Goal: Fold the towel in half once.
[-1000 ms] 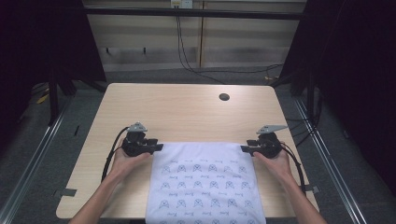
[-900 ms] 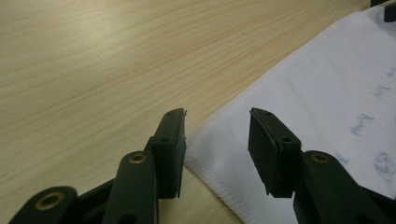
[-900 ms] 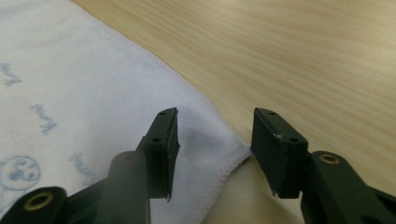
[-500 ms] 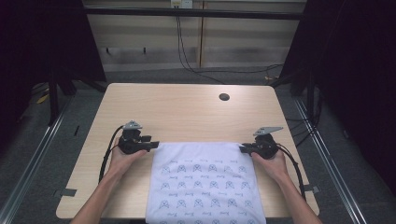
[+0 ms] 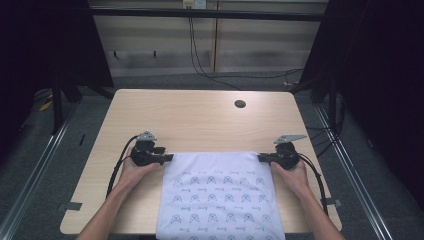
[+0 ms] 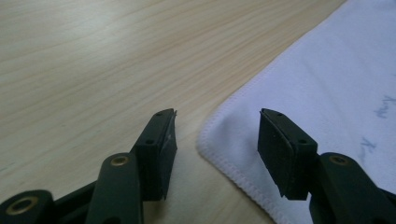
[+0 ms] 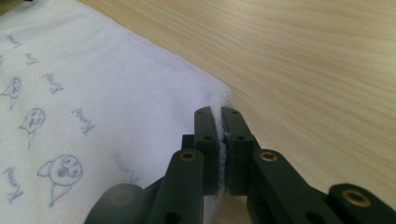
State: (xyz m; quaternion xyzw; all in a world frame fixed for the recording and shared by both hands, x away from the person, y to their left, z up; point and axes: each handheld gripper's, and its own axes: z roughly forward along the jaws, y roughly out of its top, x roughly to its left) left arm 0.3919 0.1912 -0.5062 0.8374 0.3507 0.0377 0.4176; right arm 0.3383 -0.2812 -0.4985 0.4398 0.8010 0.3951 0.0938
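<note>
Pinching white cloth [image 7: 116, 93] corner, right gripper [image 7: 219, 116]

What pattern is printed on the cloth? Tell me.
The cloth is white with rows of small grey cartoon faces and handwritten words, clearest in the right gripper view.

the wooden table [image 5: 200, 120] beyond the white cloth [image 5: 220, 195] lies bare up to a small dark hole [image 5: 240, 104] near the far edge. bare strips run beside the cloth at left and right. dark frame posts [image 5: 57, 95] flank the table.
</note>
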